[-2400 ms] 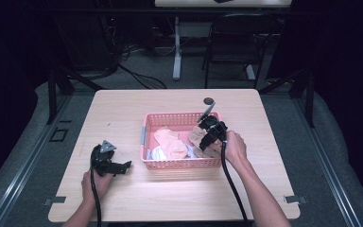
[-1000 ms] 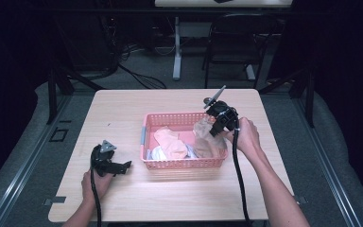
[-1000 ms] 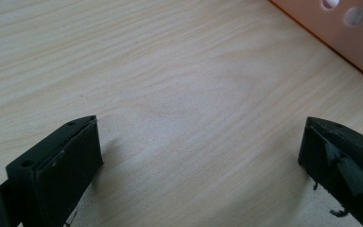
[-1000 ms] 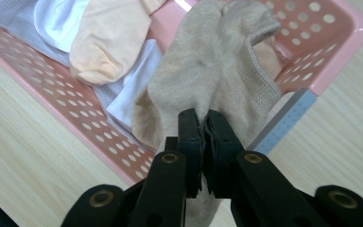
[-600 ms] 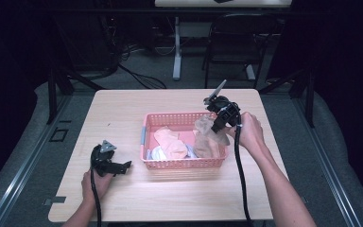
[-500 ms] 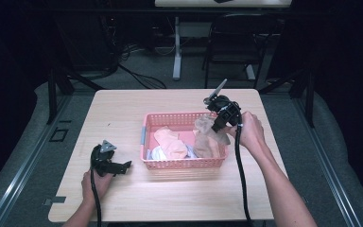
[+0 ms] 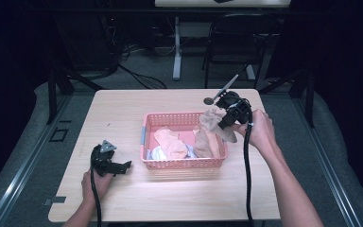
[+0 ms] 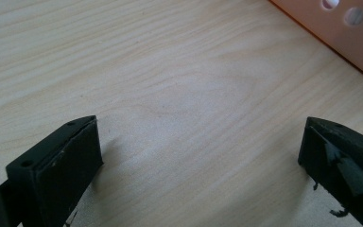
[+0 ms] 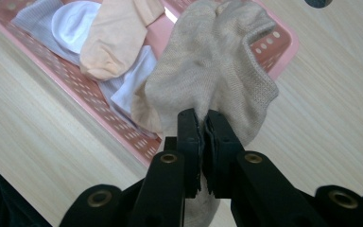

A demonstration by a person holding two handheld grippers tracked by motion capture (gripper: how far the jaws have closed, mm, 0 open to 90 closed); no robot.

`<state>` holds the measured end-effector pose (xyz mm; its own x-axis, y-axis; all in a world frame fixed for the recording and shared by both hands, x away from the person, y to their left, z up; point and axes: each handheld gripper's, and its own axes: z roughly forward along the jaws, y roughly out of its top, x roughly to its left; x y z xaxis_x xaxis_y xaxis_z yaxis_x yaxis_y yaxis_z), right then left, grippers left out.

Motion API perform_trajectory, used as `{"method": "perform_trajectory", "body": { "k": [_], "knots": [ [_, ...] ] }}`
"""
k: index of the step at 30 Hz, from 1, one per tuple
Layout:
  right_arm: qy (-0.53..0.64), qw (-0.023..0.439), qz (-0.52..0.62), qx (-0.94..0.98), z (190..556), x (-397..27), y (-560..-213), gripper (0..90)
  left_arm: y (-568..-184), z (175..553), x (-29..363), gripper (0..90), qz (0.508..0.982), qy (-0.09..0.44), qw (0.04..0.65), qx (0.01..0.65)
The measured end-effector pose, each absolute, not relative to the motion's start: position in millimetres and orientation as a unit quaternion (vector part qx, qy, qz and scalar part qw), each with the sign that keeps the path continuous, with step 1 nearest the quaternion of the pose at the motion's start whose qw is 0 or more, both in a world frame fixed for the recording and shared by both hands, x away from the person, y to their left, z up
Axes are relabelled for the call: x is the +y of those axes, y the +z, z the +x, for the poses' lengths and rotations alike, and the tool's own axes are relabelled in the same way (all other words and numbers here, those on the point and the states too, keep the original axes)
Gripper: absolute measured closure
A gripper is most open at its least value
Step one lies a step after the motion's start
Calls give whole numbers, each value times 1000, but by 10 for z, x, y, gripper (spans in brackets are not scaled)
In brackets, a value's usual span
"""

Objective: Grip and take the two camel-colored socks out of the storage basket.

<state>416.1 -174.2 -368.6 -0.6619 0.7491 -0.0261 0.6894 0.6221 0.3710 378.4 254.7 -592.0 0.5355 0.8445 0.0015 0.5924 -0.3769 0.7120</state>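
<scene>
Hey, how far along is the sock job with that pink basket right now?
Nothing looks taken out yet: no sock lies on the table. In hand: the right gripper is shut on a beige sock, lifted above the pink basket. Left: a peach sock and white socks lie in the basket; the left gripper rests open on the table.

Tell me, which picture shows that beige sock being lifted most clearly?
The right gripper view: the beige sock hangs close up, pinched between the right gripper jaws. The high view shows it small, draped over the pink basket rim. The left gripper view shows bare table.
</scene>
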Motion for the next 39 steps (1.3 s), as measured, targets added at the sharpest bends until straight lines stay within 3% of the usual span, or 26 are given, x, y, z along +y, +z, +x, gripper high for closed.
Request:
{"method": "perform_trajectory", "body": {
  "k": [20, 39],
  "knots": [
    [164, 108, 441, 876, 3868, -2414, -3678, 856, -5921, 3785, 2546, 0, 808, 186, 338, 444],
    [151, 104, 491, 852, 3809, -2849, -4037, 857, -5918, 3785, 2548, 0, 809, 186, 337, 443]
  ]
}}
